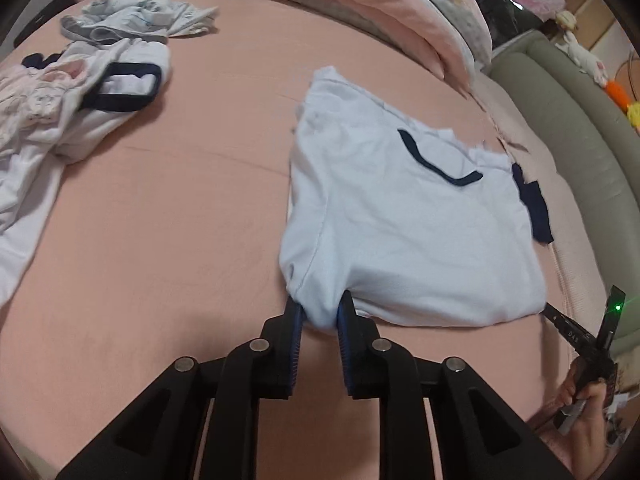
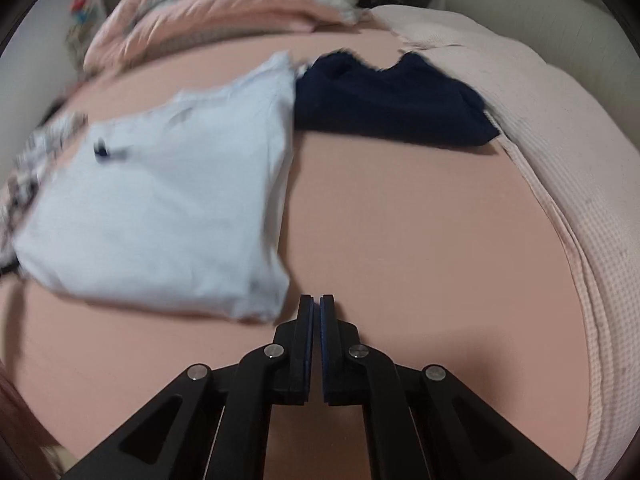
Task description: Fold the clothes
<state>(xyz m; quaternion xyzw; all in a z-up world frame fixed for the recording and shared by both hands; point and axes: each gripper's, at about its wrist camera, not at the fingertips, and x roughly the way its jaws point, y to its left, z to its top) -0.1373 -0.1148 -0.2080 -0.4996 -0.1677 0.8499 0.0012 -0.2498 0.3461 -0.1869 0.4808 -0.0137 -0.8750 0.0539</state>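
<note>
Left gripper (image 1: 320, 304) pinches white shirt (image 1: 400, 232); right gripper (image 2: 317, 300) seemingly empty.

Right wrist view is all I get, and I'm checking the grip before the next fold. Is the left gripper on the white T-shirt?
Observer: Yes, the left gripper is shut on the near corner of the white T-shirt.
Operator: My view is blurred. Is the collar showing?
Observer: A navy collar band lies face up on top.
Operator: Any more laundry waiting?
Observer: An unfolded pile of clothes sits on the pink bedsheet, left of the shirt.
</note>
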